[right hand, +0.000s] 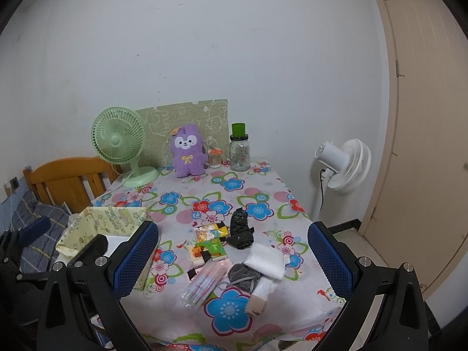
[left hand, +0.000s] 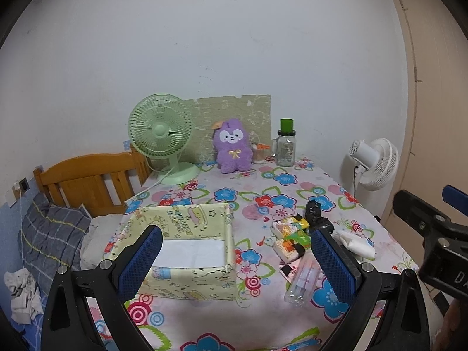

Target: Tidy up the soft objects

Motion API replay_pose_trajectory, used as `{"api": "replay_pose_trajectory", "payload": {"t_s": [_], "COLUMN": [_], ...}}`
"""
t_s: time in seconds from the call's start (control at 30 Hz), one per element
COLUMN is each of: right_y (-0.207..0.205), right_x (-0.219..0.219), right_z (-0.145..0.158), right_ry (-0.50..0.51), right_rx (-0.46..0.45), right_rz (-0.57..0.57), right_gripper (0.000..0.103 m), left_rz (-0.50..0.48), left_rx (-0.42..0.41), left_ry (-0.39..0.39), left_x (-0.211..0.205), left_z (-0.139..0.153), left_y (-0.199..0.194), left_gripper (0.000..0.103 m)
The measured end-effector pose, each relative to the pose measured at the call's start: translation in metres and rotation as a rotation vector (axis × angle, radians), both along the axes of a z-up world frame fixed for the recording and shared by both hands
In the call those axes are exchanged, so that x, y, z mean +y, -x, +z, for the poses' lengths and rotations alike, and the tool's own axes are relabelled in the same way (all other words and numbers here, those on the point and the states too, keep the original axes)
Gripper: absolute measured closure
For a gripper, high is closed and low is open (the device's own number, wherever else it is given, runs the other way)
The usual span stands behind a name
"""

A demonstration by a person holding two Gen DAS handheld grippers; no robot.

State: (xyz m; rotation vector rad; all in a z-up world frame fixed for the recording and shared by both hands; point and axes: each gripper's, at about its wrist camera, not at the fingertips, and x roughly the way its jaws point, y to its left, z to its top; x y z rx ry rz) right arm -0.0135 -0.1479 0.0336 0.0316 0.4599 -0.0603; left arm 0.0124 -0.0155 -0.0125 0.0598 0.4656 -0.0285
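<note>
While wide apart, both tools (left hand: 237, 260) (right hand: 234, 259) empty

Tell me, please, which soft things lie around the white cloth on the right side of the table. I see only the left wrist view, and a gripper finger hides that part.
Observer: In the right wrist view, a crumpled grey cloth lies against the white cloth, on its left side.
Operator: Is anything more there?
Observer: Yes. A beige soft piece lies nearer to the camera than both of them.
Operator: Does the right gripper hold something?
Observer: No. The right gripper is open, with its fingers wide apart, and it grips nothing.
</note>
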Motion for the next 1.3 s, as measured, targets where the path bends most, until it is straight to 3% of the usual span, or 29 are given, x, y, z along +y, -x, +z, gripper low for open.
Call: {"api": "replay_pose_trajectory", "payload": {"t_s": [0.7, 1.3], "right_y": [-0.029, -0.066], "right_x": [-0.020, -0.037], "right_z": [-0.042, -0.091], "right_ry": [0.055, 0.032], "right_rx": [0.050, 0.146], "right_rz": [0.010, -0.004], "right_gripper": [0.000, 0.000], "left_rz": [-0.099, -0.139], "left_rx": [0.114, 0.241], "left_ry": [0.020, 0.018], "left_x": [-0.045, -0.068], "left_z": [-0.044, -0.093], "left_y": [-0.038, -0.074], "left_gripper": [0.001, 0.001]}}
